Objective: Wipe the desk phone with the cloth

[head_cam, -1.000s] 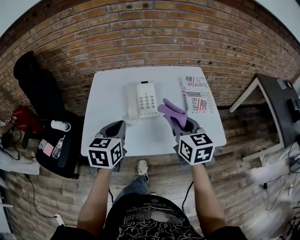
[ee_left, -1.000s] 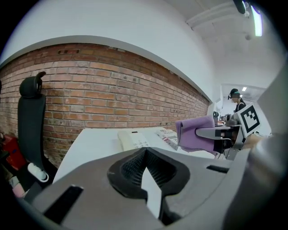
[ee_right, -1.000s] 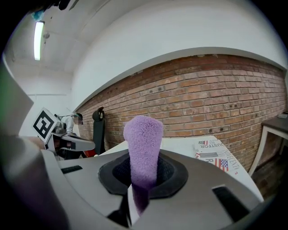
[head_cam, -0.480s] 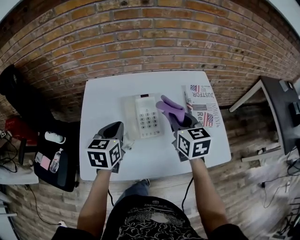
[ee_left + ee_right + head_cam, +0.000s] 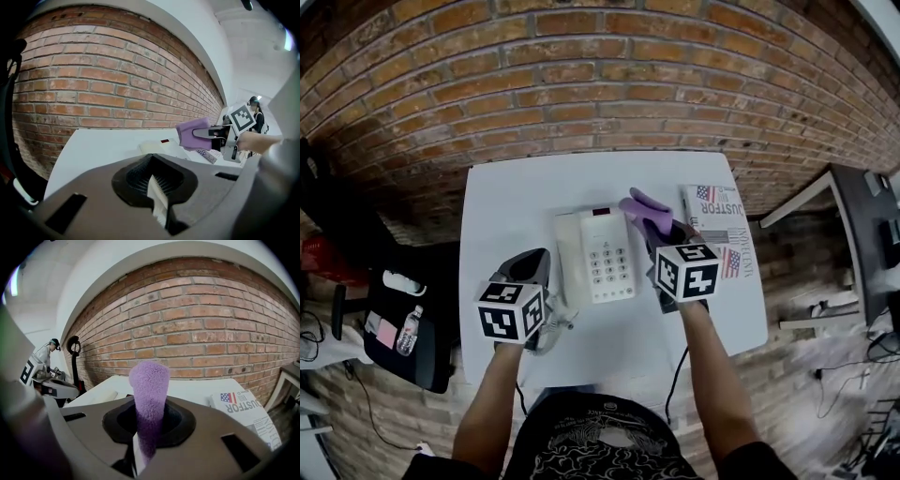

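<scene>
Head view: cloth point(image 5: 645, 208) clamped in right gripper point(image 5: 662, 236) jaws beside desk phone point(image 5: 609, 258); wiping seemingly not begun. Left gripper point(image 5: 538, 257) jaws together, empty. Next, cloth to be lowered onto phone.

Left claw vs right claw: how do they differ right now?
Load: left claw shut, nothing in it; right claw shut on the purple cloth. Position: left claw left of the desk phone, held back; right claw right of the desk phone, farther forward. Shared: both shut.
</scene>
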The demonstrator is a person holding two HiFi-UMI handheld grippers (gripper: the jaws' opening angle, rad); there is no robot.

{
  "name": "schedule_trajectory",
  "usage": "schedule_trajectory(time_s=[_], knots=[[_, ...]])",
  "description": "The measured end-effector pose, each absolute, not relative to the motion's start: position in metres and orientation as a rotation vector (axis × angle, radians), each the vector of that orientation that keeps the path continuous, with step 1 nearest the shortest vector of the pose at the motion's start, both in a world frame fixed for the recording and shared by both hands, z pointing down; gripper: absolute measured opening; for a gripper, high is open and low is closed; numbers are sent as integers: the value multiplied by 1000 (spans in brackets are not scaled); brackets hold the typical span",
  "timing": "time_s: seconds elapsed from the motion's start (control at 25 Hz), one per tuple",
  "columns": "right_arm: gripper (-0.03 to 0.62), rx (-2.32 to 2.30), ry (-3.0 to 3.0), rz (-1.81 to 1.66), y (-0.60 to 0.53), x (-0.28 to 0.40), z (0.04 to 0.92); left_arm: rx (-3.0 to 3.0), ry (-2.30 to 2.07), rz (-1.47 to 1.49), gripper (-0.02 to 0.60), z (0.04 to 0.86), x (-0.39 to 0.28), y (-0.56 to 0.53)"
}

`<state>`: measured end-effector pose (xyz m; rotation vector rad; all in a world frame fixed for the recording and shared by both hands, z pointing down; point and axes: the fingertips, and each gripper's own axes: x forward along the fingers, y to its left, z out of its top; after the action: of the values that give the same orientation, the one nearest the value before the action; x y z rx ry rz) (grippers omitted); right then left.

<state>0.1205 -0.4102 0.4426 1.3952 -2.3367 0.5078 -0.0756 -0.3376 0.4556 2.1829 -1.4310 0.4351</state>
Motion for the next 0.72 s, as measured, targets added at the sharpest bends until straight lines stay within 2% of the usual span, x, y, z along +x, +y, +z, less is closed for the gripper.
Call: schedule_trajectory(time_s=[0.72], knots=[[48,1265,-2330,760,-455,92,499,2156,-1367,465,6,485,-76,-349]])
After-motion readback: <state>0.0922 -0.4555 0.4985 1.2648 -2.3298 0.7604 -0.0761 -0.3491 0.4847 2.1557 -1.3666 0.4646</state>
